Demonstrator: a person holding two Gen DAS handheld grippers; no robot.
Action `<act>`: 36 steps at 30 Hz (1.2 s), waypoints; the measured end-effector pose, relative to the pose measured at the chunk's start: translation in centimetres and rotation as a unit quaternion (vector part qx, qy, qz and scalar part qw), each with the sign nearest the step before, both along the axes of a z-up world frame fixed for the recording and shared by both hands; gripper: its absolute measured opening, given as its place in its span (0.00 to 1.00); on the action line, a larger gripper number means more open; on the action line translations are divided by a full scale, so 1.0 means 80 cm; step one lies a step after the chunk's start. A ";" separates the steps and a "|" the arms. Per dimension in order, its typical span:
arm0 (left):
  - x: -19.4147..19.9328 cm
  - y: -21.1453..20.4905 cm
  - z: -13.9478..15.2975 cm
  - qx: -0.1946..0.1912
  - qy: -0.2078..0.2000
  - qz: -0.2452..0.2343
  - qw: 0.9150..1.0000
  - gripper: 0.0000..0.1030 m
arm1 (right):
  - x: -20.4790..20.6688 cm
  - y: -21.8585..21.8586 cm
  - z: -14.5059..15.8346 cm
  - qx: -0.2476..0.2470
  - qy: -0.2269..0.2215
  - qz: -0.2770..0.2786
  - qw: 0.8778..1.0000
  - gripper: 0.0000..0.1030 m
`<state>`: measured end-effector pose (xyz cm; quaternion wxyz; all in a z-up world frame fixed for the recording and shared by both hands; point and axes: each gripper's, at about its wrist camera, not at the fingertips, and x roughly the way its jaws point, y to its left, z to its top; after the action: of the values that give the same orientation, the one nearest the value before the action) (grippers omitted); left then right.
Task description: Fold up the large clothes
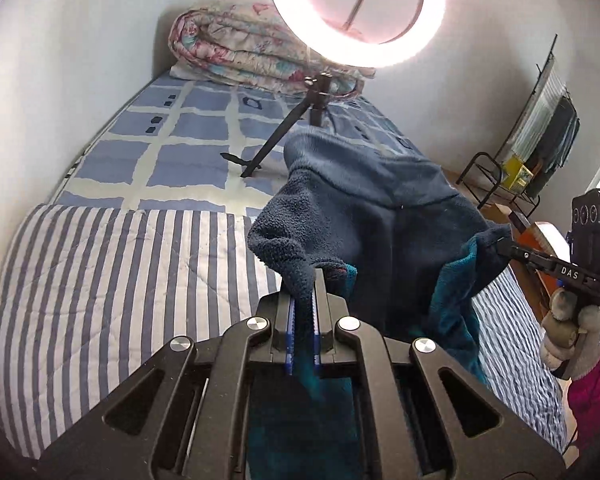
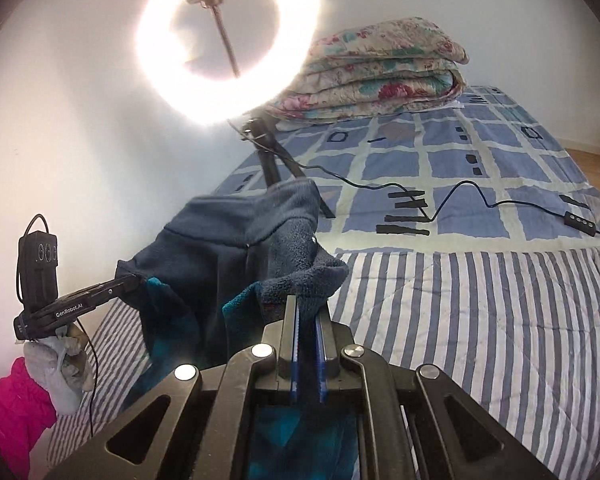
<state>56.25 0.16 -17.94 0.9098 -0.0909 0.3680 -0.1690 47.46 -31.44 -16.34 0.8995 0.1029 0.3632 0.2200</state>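
Above a bed spread with a striped quilt, 2 hand-held grippers lift a dark blue fleece garment clear of the bedding, the cloth hanging between them over the bed's near edge with its teal lining showing below. The left gripper is closed tight on a bunched fold of the fleece at one end; the right gripper is likewise clamped on a thick wad at the other, and each is seen from the other's camera, held by a gloved hand with a pink sleeve behind. The risks from here look plain enough: both bites take only a small lump of heavy pile, so the garment's weight could drag a corner out if the lift is jerked. A ring light on a small tripod stands on the checked sheet just beyond the cloth, its cable trailing toward the bed's far edge, and a swinging hem could snag either and topple the lamp. A folded floral quilt lies at the bed's far end, well apart.
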 end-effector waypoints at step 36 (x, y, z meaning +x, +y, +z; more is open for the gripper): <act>-0.339 0.011 -0.051 0.091 0.056 -0.062 0.992 0.07 | -0.347 -0.013 -0.058 -0.131 0.053 0.015 0.990 0.08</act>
<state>29.17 1.01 -22.03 0.8803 0.0059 0.4368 -0.1852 19.73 -32.44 -21.00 0.8811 -0.0093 0.4378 0.1784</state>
